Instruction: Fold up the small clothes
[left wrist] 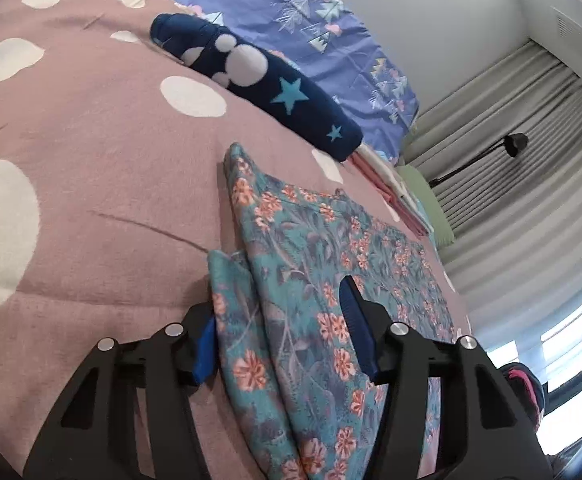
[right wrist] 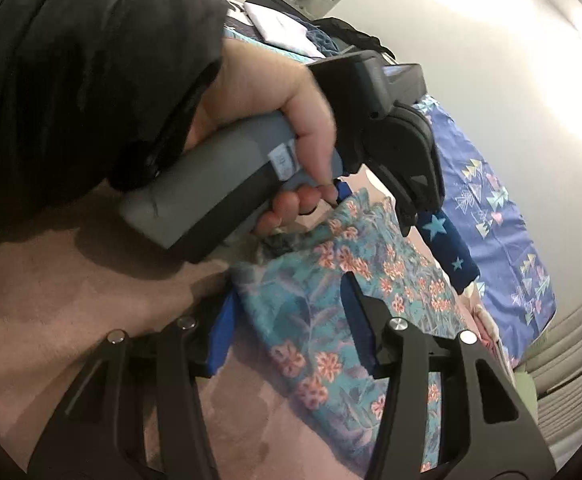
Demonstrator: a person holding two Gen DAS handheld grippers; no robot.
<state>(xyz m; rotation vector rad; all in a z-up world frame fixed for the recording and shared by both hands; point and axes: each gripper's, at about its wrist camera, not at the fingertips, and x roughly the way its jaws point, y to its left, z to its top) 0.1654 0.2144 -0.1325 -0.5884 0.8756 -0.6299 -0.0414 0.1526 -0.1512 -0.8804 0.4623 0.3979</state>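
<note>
Both claws spread apart, straddling near edge of floral garment [left wrist: 311, 280] lying part-folded on pink bed blanket [left wrist: 91, 160]; left claw [left wrist: 283, 336], right claw [right wrist: 291, 328] likely positioned to pinch for next fold.

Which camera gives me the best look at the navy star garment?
The left wrist view: the navy star garment lies nearly whole on the pink blanket, beyond the floral cloth. The right wrist view shows only a short starred end, the rest hidden behind the left gripper.
</note>
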